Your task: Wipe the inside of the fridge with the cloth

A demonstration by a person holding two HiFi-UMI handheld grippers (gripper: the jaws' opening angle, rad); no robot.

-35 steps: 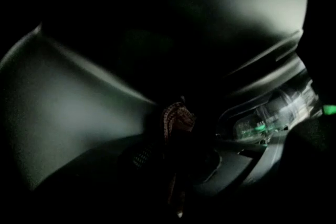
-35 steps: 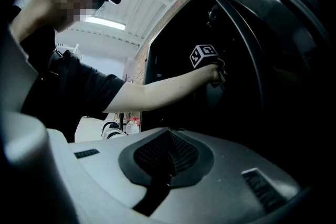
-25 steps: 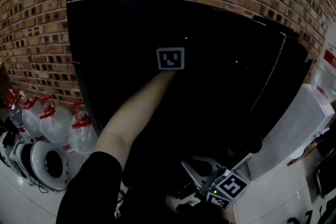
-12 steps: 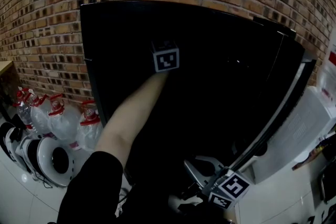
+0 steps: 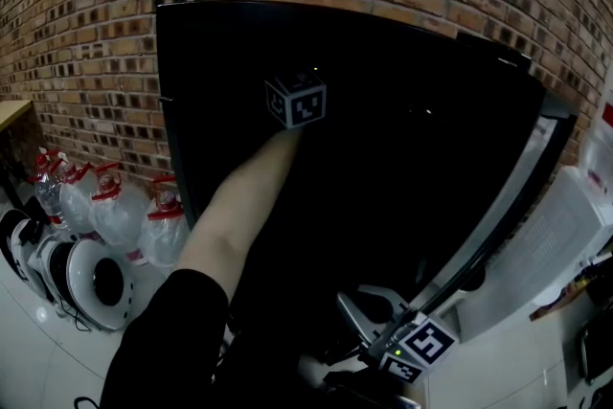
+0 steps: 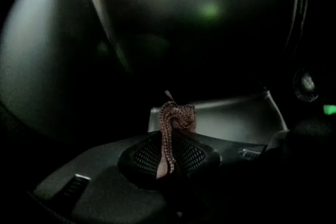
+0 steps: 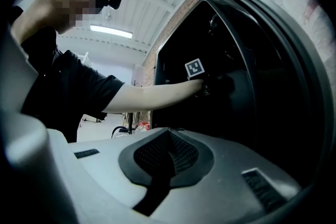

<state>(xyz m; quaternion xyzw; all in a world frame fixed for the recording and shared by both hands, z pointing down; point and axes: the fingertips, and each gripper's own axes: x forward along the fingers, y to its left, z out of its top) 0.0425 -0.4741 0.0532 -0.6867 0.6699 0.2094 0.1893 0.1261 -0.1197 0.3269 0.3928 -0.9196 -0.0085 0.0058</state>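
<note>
We've got the L gripper [image 6: 168, 155] inside the dark fridge [image 5: 412, 168], fingers pinching the cloth [image 6: 176, 117]. R gripper [image 7: 161, 160] sits low outside it, fingers pressed together, empty.

No legible words, brands or numbers anywhere.

Upper marker cube [image 5: 299, 101]: black-and-white square code on each visible face, no letters. One code face also shows small in the right gripper view [image 7: 195, 67].

Lower marker cube [image 5: 422, 343]: square codes only.

Bottles [image 5: 107, 214] at left: red bands near the necks; any print too small to read.

Red-and-white label [image 5: 604, 115] at right edge: cut off by the frame, illegible.
</note>
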